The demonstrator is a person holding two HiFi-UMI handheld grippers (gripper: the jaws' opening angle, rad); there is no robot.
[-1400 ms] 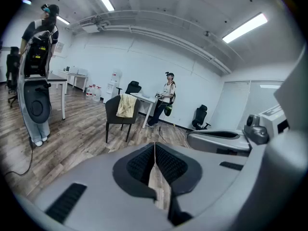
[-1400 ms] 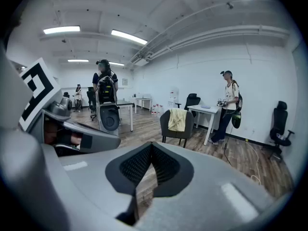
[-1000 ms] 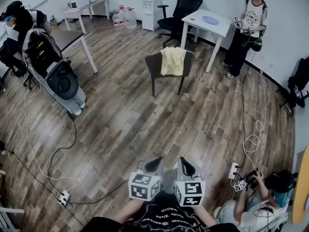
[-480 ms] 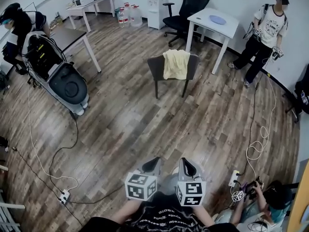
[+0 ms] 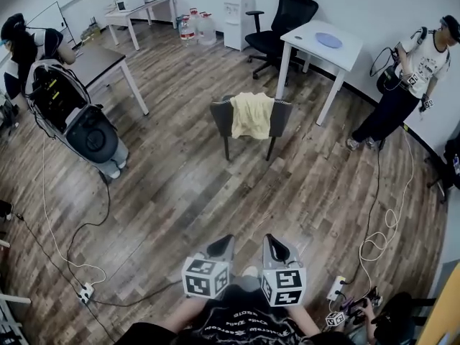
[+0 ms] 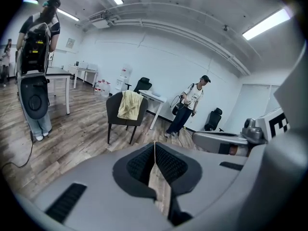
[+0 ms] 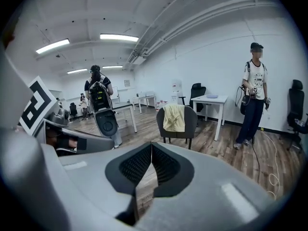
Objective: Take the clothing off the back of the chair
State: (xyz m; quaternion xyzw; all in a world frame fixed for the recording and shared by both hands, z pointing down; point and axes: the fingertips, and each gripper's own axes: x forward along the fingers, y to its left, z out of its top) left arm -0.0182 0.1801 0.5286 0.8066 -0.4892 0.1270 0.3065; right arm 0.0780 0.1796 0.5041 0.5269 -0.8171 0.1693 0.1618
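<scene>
The yellow clothing (image 5: 251, 115) hangs over the back of the dark chair (image 5: 220, 113), well apart from me across the wooden floor (image 5: 208, 192); my left claw (image 5: 221, 243) and right claw (image 5: 276, 246) are both clenched on nothing; I judge they must open before meeting the cloth's top fold, then lift upward, lest the chair tip; the white table (image 5: 316, 45) stands just behind it; a corded power strip (image 5: 85, 292) lies to my left; the middle lane looks free.

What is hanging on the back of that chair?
A yellow cloth hangs over the chair's back. The middle of the back is hidden under it.
</scene>
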